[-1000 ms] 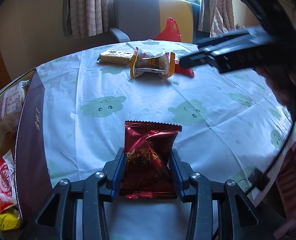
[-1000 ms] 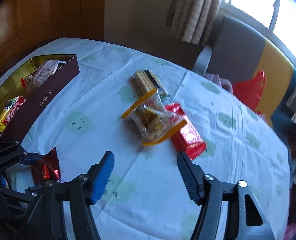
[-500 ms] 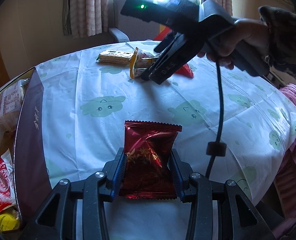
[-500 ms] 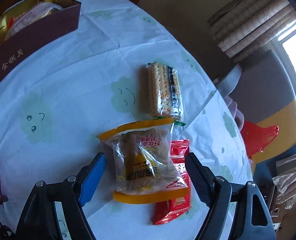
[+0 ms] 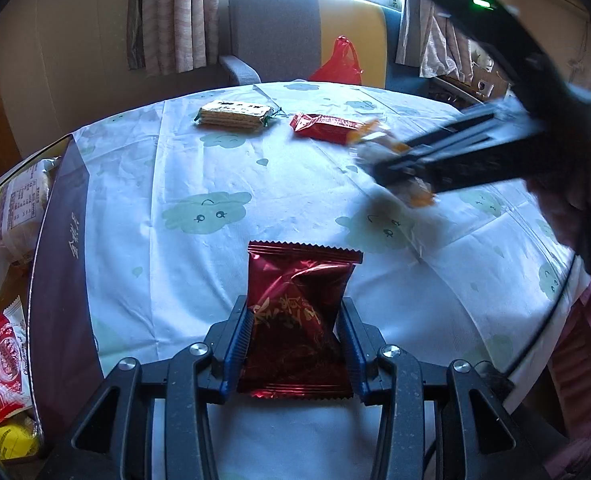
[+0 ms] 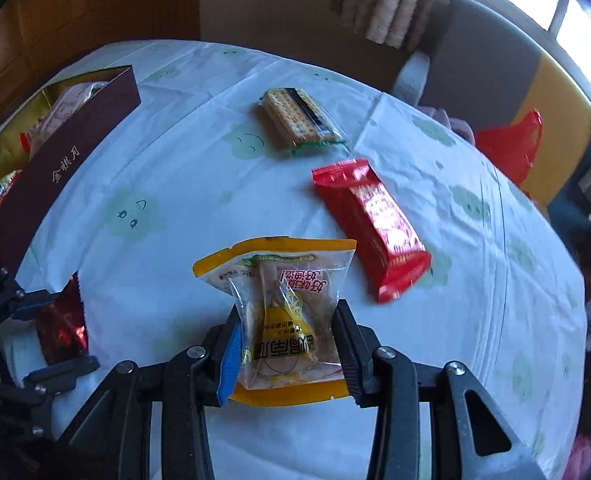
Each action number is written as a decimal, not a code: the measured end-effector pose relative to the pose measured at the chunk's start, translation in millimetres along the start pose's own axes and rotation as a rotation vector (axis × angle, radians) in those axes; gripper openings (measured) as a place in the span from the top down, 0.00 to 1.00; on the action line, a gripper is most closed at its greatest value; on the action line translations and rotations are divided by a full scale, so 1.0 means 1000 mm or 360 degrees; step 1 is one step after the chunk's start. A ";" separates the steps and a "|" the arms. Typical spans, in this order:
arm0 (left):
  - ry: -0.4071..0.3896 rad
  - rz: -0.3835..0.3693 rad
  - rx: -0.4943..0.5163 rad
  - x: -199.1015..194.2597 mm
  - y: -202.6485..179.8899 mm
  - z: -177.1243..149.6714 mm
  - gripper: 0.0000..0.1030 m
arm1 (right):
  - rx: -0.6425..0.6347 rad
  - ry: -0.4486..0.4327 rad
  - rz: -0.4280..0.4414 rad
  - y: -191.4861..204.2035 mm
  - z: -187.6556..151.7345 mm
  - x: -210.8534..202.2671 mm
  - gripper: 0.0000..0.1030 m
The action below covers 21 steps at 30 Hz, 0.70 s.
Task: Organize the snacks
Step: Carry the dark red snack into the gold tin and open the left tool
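The box (image 6: pixel 75 136) already holds several snacks. Beside it, the left gripper (image 5: pixel 295 340) clamps a maroon packet (image 5: pixel 297 312); the right gripper (image 6: pixel 287 344) grips a yellow pastry (image 6: pixel 283 300). Farther off, crackers (image 6: pixel 295 116) and a red bar (image 6: pixel 371 224) remain on the table (image 6: pixel 175 184).

Clothed table (image 6: pixel 475 320), cracker pack (image 6: pixel 297 120), red packet (image 6: pixel 371 226), box (image 6: pixel 61 160)

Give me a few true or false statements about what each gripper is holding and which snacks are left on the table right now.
1. The left gripper grips a dark red foil packet. True.
2. The right gripper is empty. False: it is shut on a clear packet with orange edges.
3. A cracker pack lies on the tablecloth. True.
4. The bright red bar is inside the maroon box. False: it lies on the tablecloth.
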<state>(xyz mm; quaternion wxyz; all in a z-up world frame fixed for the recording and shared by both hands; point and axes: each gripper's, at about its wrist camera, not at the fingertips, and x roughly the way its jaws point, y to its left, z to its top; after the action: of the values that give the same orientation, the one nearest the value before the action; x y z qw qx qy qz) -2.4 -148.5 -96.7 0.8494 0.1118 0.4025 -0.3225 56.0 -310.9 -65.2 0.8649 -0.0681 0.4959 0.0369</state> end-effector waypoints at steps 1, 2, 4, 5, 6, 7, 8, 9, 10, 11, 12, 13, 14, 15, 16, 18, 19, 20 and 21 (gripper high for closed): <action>0.0001 0.0000 -0.0002 0.000 0.000 0.000 0.58 | 0.0053 0.0000 0.0011 -0.003 -0.009 -0.005 0.59; 0.0002 0.0002 -0.0004 0.000 0.000 0.000 0.58 | 0.0104 0.0008 0.0019 -0.006 -0.017 -0.009 0.59; 0.0004 0.0006 -0.0007 0.000 0.000 0.000 0.58 | 0.0187 0.0019 0.0038 -0.009 -0.032 -0.012 0.59; 0.0006 0.0010 -0.0009 0.000 0.000 0.001 0.58 | 0.0219 0.0014 0.0036 -0.010 -0.040 -0.013 0.59; 0.0007 0.0014 -0.0009 0.000 0.000 0.001 0.58 | 0.0247 0.0013 0.0024 -0.011 -0.044 -0.012 0.60; 0.0010 0.0017 -0.0008 0.001 0.000 0.001 0.58 | 0.0283 0.0017 0.0034 -0.012 -0.048 -0.010 0.61; 0.0015 0.0023 -0.0007 0.001 -0.001 0.002 0.58 | 0.0305 0.0006 0.0038 -0.012 -0.051 -0.010 0.61; 0.0021 0.0025 -0.0006 0.001 -0.001 0.002 0.58 | 0.0314 -0.0004 0.0030 -0.011 -0.052 -0.010 0.61; 0.0027 0.0026 -0.0005 0.001 0.000 0.003 0.58 | 0.0320 -0.0010 0.0025 -0.010 -0.052 -0.009 0.61; 0.0035 0.0026 -0.0006 0.001 0.000 0.004 0.58 | 0.0328 -0.0016 0.0021 -0.009 -0.053 -0.008 0.61; 0.0044 0.0029 -0.0008 0.001 0.000 0.005 0.58 | 0.0336 -0.0023 0.0018 -0.010 -0.053 -0.006 0.61; 0.0051 0.0035 -0.0005 0.000 0.000 0.005 0.59 | 0.0348 -0.0035 0.0012 -0.010 -0.054 -0.005 0.62; 0.0057 0.0044 0.0007 0.000 -0.001 0.006 0.60 | 0.0366 -0.0050 0.0009 -0.011 -0.055 -0.004 0.62; 0.0062 0.0050 0.0014 -0.001 -0.001 0.007 0.60 | 0.0378 -0.0062 0.0004 -0.012 -0.054 -0.003 0.62; 0.0065 0.0046 0.0011 -0.002 0.000 0.007 0.61 | 0.0386 -0.0073 -0.0007 -0.011 -0.054 -0.003 0.62; 0.0064 0.0034 -0.0006 -0.006 0.002 0.008 0.61 | 0.0368 -0.0089 -0.0039 -0.007 -0.056 -0.003 0.62; 0.0051 0.0030 -0.0009 -0.010 0.002 0.009 0.61 | 0.0363 -0.0094 -0.0049 -0.006 -0.056 -0.003 0.62; 0.0031 0.0022 -0.0010 -0.015 0.003 0.011 0.61 | 0.0371 -0.0098 -0.0049 -0.006 -0.056 -0.003 0.62; 0.0011 0.0015 -0.0012 -0.021 0.003 0.013 0.61 | 0.0381 -0.0103 -0.0047 -0.006 -0.056 -0.003 0.62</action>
<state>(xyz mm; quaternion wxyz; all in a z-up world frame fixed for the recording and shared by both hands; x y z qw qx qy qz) -2.3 -142.3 -73.0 0.8499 0.1117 0.4060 -0.3167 7.1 -326.0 -89.9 0.8829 0.0295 0.4675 -0.0330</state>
